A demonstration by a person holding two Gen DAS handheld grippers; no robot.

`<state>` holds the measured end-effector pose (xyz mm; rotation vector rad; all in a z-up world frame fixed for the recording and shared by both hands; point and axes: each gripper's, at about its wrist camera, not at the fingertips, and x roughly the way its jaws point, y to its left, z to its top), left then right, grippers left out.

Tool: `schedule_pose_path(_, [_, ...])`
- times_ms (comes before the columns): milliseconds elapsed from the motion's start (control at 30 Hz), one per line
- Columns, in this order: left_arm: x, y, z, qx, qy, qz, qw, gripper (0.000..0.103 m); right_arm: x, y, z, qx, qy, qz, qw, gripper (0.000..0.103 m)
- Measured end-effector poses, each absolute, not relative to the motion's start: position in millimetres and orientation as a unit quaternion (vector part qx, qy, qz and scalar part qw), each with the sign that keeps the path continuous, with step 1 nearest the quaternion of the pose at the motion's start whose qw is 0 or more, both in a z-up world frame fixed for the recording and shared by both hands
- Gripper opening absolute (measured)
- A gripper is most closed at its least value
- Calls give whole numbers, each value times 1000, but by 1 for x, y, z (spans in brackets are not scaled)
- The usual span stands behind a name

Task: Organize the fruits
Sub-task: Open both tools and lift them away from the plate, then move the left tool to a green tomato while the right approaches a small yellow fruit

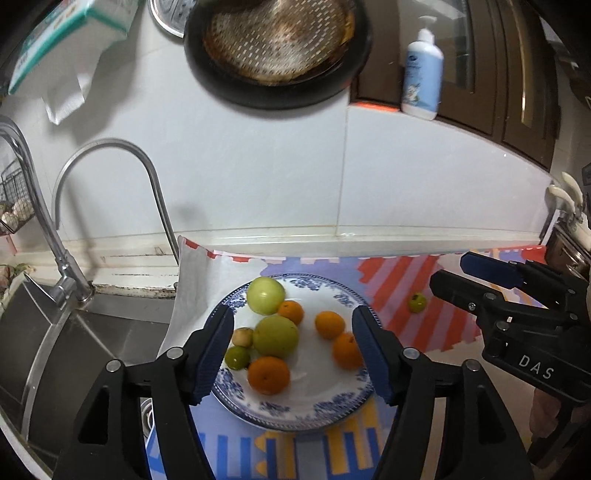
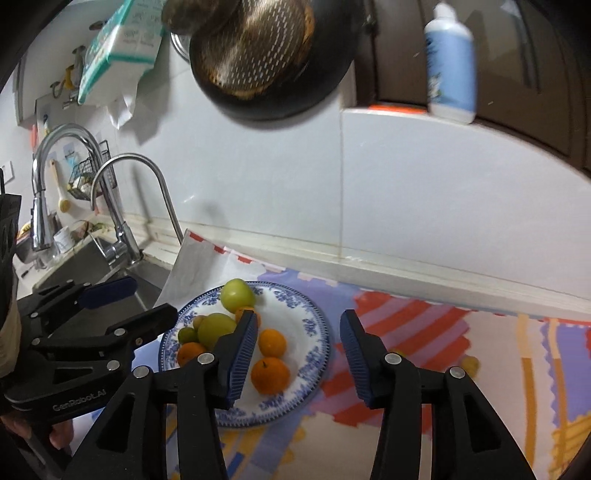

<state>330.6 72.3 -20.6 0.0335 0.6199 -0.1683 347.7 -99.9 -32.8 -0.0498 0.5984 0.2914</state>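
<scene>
A blue-and-white plate (image 1: 332, 410) (image 2: 310, 325) on a patterned mat holds several fruits: green apples (image 1: 276, 336) (image 2: 236, 293), oranges (image 1: 268, 374) (image 2: 269, 374) and small limes (image 1: 236, 357). One small green fruit (image 1: 417, 302) lies loose on the mat right of the plate. A yellowish fruit (image 2: 471, 363) shows partly behind the right gripper's finger. My left gripper (image 1: 293, 350) is open and empty above the plate. My right gripper (image 2: 299, 350) is open and empty over the plate's right rim; it also shows in the left wrist view (image 1: 491, 284).
A steel sink (image 1: 74, 343) with two curved faucets (image 1: 110, 155) lies left of the mat. A dark pan (image 1: 277, 48) hangs on the tiled wall above. A lotion bottle (image 1: 423, 70) stands on a ledge. A tissue box (image 1: 70, 33) hangs upper left.
</scene>
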Motion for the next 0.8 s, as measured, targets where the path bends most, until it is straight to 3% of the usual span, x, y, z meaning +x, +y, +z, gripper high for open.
schedule_pose_path(133, [312,62,-11,25,291,-82,953,71,326,-113,-25,-26,284,129,950,54])
schedule_pose_path(467, [279,28,5,32,269,-99,958,74,285,-155,-13,-8,268,97,958,54])
schedule_pose_path(800, [275,-11,8,26,257,-112,960,86,272,-192,-7,-14,262,70,962,54])
